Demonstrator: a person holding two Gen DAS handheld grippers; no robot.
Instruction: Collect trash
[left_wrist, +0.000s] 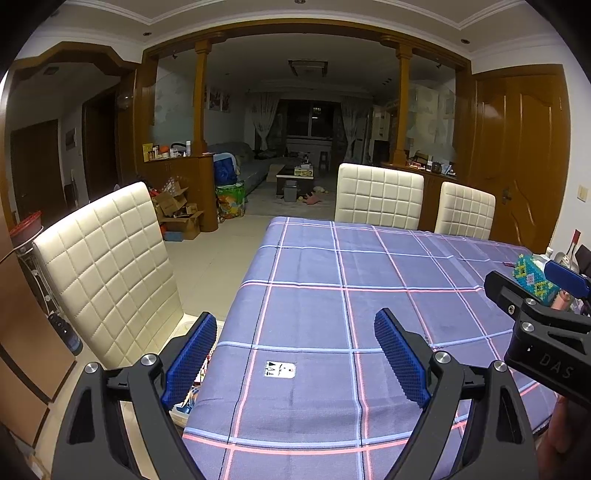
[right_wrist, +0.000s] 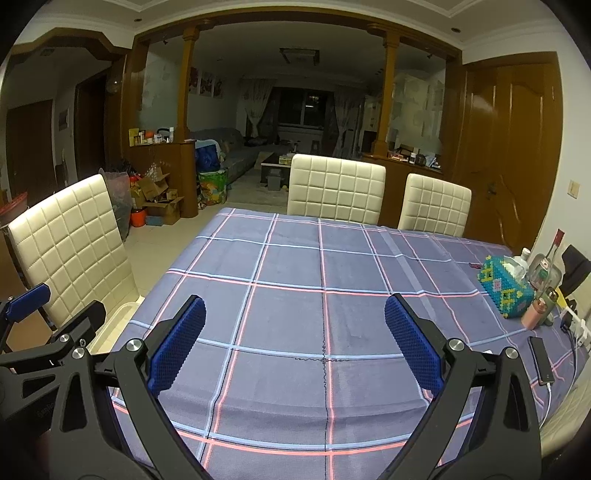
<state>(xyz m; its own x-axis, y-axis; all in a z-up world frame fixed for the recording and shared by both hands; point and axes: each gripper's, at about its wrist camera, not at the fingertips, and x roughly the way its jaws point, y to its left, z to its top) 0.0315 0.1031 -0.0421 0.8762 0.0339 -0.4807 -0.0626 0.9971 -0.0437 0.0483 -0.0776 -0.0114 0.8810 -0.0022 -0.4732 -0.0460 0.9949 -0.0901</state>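
A table with a purple plaid cloth (left_wrist: 314, 266) lies ahead of both grippers. A small white printed slip (left_wrist: 280, 369) lies flat on the cloth, low between the blue pads of my left gripper (left_wrist: 295, 325), which is open and holds nothing. My right gripper (right_wrist: 295, 306) is also open over the cloth (right_wrist: 295, 258), with nothing between its pads. Each gripper shows at the edge of the other's view: the right gripper (left_wrist: 532, 284) at the right side, the left gripper (right_wrist: 66, 302) at the left side. I see no other loose trash on the cloth.
At the table's right edge stand a beaded tissue box (right_wrist: 506, 291), a pink bottle (right_wrist: 533, 314), a glass bottle (right_wrist: 543, 273), a black phone on a cable (right_wrist: 541, 360) and a power strip (right_wrist: 576, 328). Cream quilted chairs stand at the left (left_wrist: 107, 273) and far side (left_wrist: 380, 195).
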